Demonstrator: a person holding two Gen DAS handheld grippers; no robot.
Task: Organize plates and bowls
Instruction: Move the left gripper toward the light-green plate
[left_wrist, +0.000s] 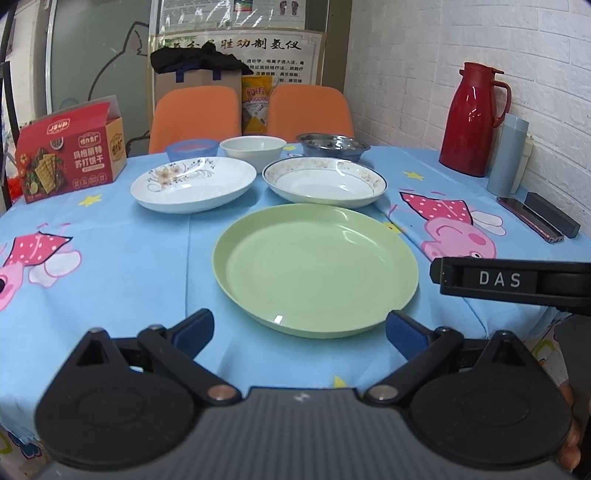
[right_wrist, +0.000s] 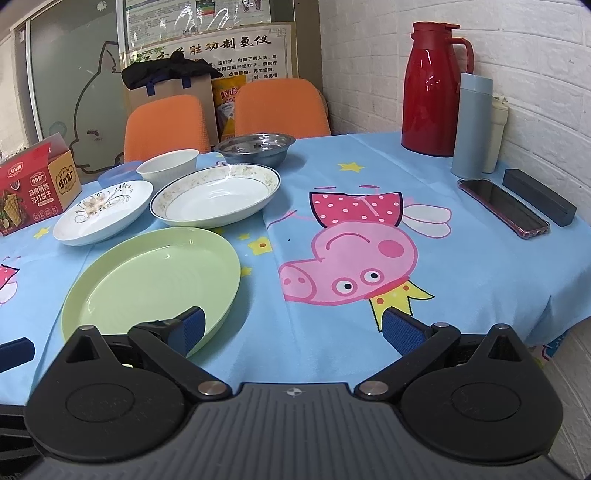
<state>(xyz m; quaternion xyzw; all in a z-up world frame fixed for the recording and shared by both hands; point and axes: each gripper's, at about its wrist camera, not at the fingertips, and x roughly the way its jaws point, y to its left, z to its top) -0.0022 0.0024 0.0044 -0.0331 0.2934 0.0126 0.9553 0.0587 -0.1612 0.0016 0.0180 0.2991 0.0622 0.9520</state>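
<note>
A green plate (left_wrist: 314, 266) lies nearest on the blue tablecloth; it also shows in the right wrist view (right_wrist: 155, 280). Behind it sit a flowered white plate (left_wrist: 194, 183) and a gold-rimmed white plate (left_wrist: 325, 181). Further back stand a blue bowl (left_wrist: 191, 148), a white bowl (left_wrist: 253, 146) and a steel bowl (left_wrist: 332, 144). My left gripper (left_wrist: 299, 330) is open and empty at the green plate's near edge. My right gripper (right_wrist: 293, 328) is open and empty, its left finger (right_wrist: 192, 326) over the green plate's near right rim.
A red biscuit box (left_wrist: 68, 155) stands at the left. A red thermos jug (right_wrist: 432, 88), a grey-blue flask (right_wrist: 474, 125), a phone (right_wrist: 504, 206) and a dark case (right_wrist: 539, 201) sit at the right by the brick wall. Two orange chairs (left_wrist: 251, 110) stand behind the table.
</note>
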